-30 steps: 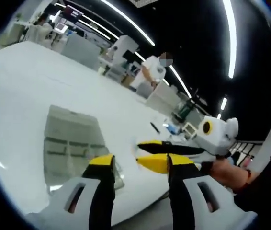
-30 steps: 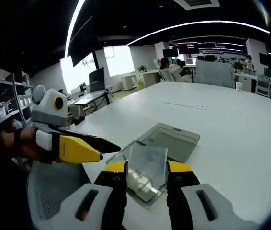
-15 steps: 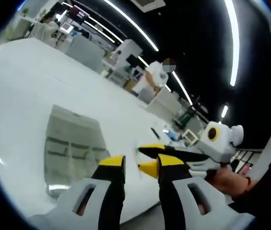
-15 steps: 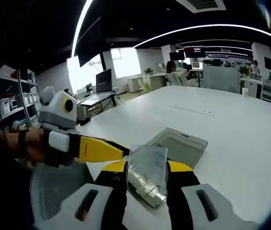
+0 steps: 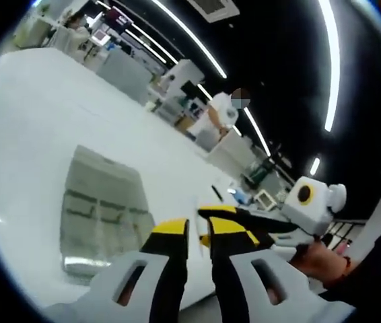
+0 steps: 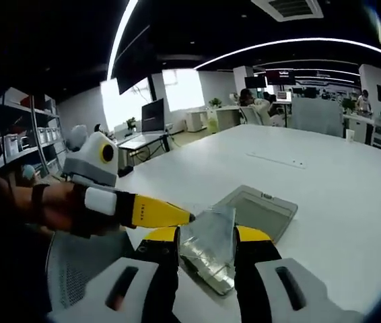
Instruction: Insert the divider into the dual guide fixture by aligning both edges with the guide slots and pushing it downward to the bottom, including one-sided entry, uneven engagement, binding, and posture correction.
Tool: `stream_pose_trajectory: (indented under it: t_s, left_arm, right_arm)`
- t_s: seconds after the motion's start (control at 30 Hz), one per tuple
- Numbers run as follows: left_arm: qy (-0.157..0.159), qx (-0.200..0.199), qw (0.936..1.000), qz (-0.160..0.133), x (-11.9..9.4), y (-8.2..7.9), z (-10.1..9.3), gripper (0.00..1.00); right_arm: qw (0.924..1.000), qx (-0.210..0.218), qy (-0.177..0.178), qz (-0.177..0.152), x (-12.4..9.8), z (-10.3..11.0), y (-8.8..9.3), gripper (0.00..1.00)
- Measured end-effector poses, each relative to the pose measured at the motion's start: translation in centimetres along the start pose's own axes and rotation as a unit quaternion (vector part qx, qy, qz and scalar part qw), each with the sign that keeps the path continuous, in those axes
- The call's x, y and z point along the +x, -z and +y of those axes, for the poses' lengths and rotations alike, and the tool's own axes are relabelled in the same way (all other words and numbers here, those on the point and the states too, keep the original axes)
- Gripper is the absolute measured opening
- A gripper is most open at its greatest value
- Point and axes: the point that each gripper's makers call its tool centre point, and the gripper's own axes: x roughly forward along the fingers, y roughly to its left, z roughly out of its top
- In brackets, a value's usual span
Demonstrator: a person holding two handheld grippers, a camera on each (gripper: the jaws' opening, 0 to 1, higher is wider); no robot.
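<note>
The right hand-held gripper (image 6: 206, 237) grips the clear divider (image 6: 210, 232) upright between its jaws, above the near end of the dual guide fixture (image 6: 252, 208) on the white bench (image 6: 338, 188); the left hand-held gripper (image 6: 185, 217), jaws nearly closed, touches the divider's edge. The panel looks tilted; one edge may enter first and bind in its slot.
</note>
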Motion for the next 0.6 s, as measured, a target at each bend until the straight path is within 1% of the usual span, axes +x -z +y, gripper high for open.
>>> stream_pose_trajectory:
  t_s: [0.17, 0.33, 0.6]
  left_arm:
    - [0.002, -0.011, 0.9999, -0.005, -0.09, -0.14, 0.19, 0.02]
    - [0.006, -0.024, 0.9997, -0.005, -0.05, -0.14, 0.18, 0.00]
    - [0.009, -0.007, 0.9999, -0.001, -0.18, 0.02, 0.14, 0.00]
  right_arm:
    - [0.9999, -0.010, -0.005, -0.001, 0.13, 0.37, -0.15, 0.27]
    - [0.9997, -0.022, -0.006, -0.002, 0.19, 0.56, -0.16, 0.27]
    - [0.9995, -0.029, -0.012, 0.000, 0.12, 0.61, -0.08, 0.28]
